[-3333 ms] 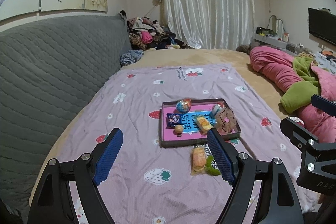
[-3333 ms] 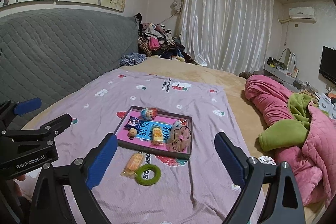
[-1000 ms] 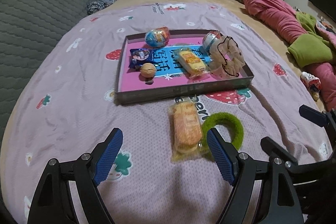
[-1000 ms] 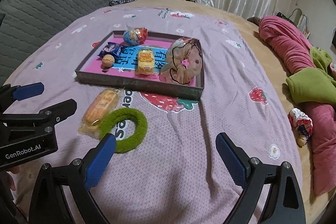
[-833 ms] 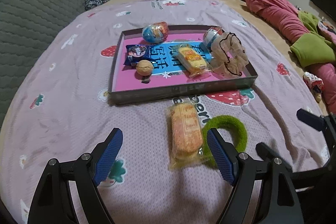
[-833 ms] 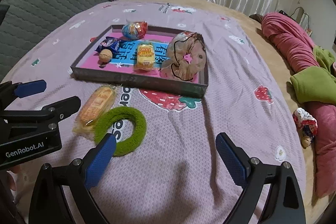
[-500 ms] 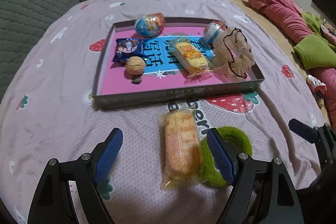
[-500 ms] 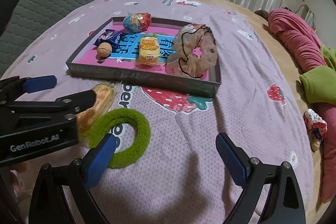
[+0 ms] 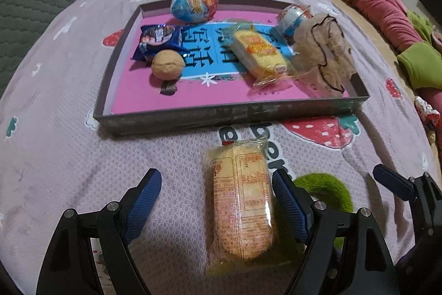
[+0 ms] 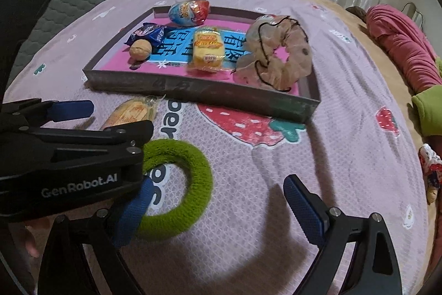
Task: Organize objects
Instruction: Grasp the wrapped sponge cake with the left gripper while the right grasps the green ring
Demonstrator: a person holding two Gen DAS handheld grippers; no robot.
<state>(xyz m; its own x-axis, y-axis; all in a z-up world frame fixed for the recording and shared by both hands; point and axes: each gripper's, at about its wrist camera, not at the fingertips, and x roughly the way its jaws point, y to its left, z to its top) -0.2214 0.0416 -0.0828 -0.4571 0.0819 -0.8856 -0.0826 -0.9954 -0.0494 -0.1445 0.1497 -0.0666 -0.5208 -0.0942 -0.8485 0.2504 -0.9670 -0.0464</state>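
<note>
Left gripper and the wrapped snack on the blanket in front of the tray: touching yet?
Cannot tell. In the left wrist view the wrapped snack lies between the open left gripper; its wrapper edge meets the right-side pad with no plain gap.

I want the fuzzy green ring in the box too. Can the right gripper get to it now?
Probably yes. The right gripper hangs open just above the green ring on the blanket, one finger over its rim. The left gripper crowds the ring's near-left side, which could make the grab awkward.
</note>
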